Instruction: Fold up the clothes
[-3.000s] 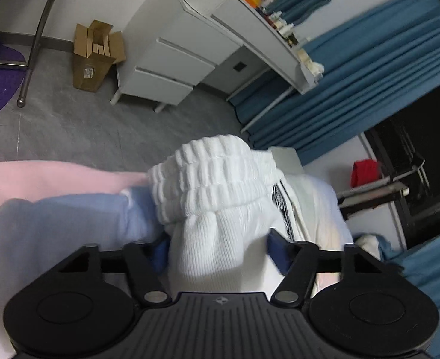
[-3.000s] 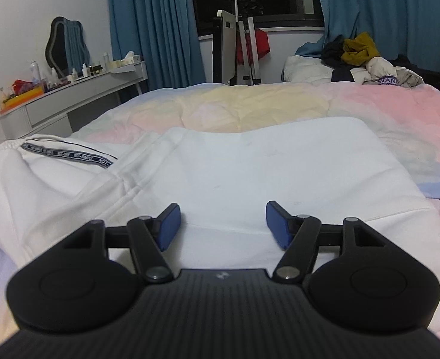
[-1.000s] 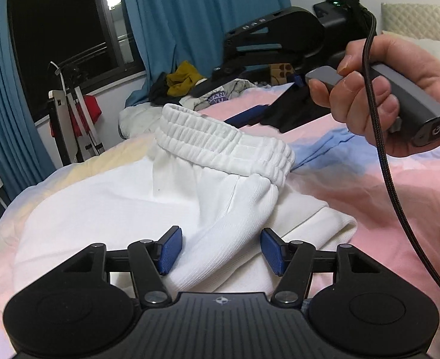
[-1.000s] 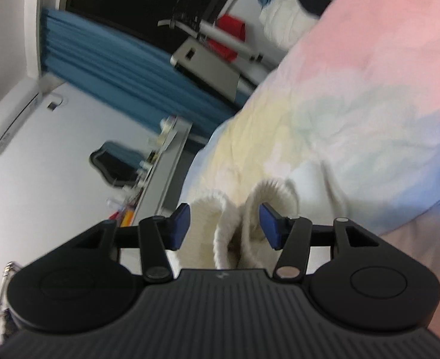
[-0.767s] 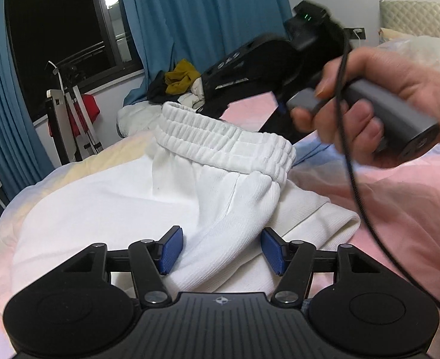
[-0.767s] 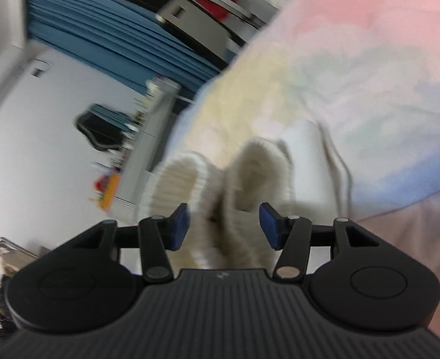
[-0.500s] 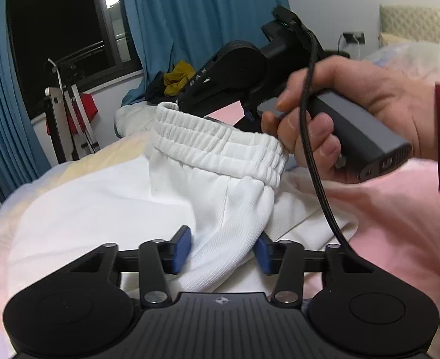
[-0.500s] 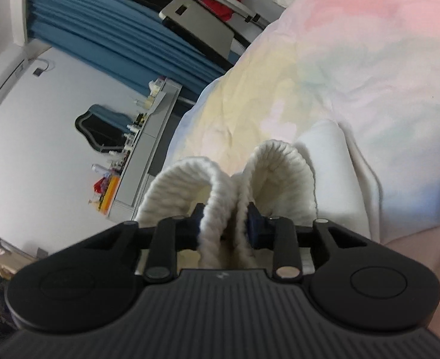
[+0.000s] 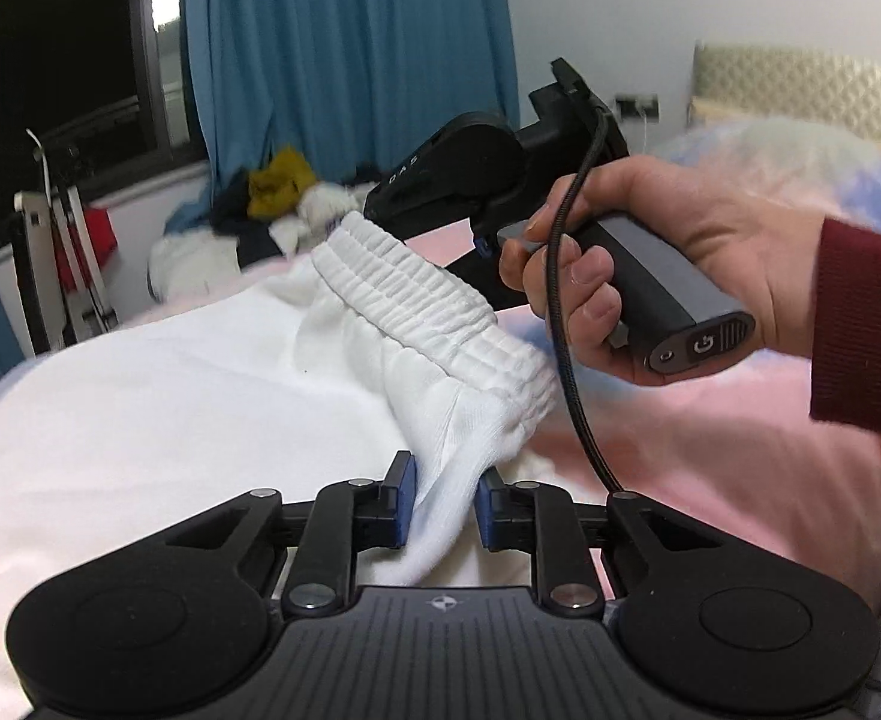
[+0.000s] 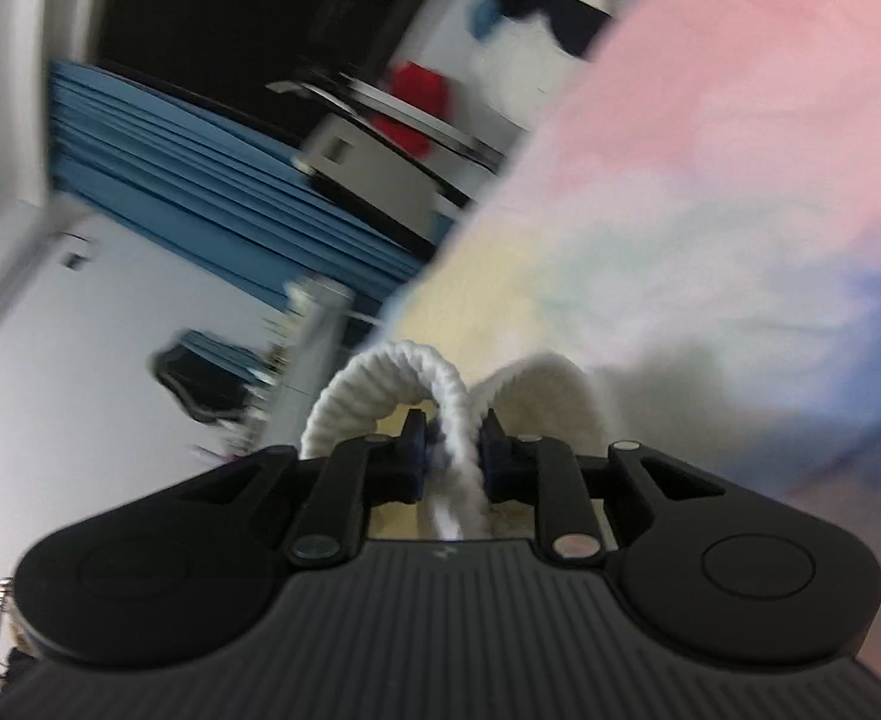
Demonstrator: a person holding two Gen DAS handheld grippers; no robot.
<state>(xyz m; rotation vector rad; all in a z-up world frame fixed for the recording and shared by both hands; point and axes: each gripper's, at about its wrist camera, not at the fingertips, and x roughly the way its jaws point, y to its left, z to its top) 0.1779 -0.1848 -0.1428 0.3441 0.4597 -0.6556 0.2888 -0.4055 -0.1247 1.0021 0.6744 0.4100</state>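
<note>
Left tongs (image 9: 443, 501) and right tongs (image 10: 452, 459) closing on cloth.

I'm in a home bedroom. Under me a bed with a pastel pink, yellow and blue duvet (image 9: 710, 450); padded headboard (image 9: 812, 90); blue curtains (image 9: 344, 42) beside a dark window (image 9: 56, 60); heaped clothes (image 9: 260, 204) beneath it.

Right wrist view smearing into blur, curtain (image 10: 212, 180) and red thing (image 10: 416, 102) going fuzzy, cuff (image 10: 458, 420) hiding the bed (image 10: 710, 180) behind it, sleeve (image 9: 866, 330) running off the left view's edge, clothes pile (image 9: 272, 192) looking too small to tell apart
</note>
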